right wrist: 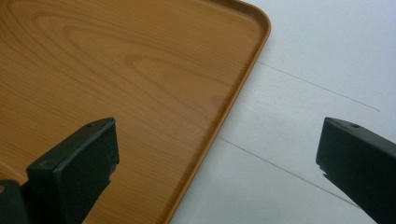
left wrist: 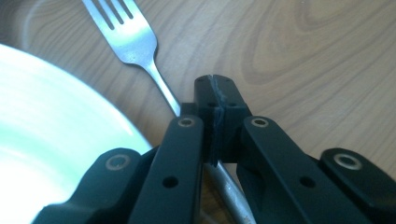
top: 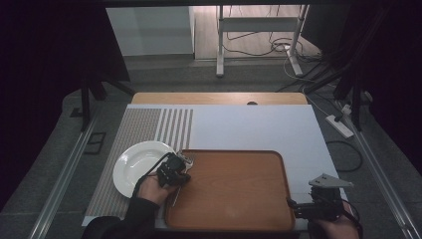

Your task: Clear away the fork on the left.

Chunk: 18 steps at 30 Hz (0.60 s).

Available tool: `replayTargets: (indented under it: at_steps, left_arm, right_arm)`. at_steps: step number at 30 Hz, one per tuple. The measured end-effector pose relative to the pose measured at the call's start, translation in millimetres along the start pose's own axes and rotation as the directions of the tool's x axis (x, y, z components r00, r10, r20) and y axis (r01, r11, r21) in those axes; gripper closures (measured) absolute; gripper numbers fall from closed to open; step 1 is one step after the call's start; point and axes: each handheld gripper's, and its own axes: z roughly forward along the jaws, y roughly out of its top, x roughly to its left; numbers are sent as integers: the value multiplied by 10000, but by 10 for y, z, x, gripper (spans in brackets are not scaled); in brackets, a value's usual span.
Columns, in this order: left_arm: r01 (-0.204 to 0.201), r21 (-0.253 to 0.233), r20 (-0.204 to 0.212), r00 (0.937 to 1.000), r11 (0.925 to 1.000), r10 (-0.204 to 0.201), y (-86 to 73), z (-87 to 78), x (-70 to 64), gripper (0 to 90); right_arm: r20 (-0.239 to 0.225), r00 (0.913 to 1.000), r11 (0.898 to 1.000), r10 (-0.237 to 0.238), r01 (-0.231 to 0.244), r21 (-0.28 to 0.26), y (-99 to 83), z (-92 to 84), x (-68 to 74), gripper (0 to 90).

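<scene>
One fork, one plate, one tray, two hand-held grippers.

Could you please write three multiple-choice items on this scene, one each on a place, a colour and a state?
1. Where does the fork lie?
A. on the wooden tray, beside the plate
B. in the middle of the plate
C. on the floor

2. What colour is the plate?
A. blue
B. white
C. black

3. How do the jaws of the right gripper stand?
A. shut on the fork
B. shut on the tray's rim
C. wide open, nothing between them

Answers:
1 A: the left gripper view shows the fork's head on wood grain next to the plate's edge.
2 B: the plate is white in the high view.
3 C: the right gripper view shows the jaws far apart over the tray's corner.
</scene>
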Motion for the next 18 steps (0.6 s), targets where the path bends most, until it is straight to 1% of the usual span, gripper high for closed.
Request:
replayTargets:
  at_steps: [8,9,18]
  left_arm:
    - [188,46,-107,9998,9998,-188,-27,-18,61,892]
    - [197,38,-67,9998,9998,-197,-28,-18,65,892]
    - [274,6,-25,9996,9996,-274,-29,-17,68,891]
  right_arm:
    - [6,10000,10000,-4,4,10,0,1,1,0]
    - [4,10000,10000,-5,5,12,0,1,1,0]
    - [20,10000,10000,-15,15,25,0,2,2,0]
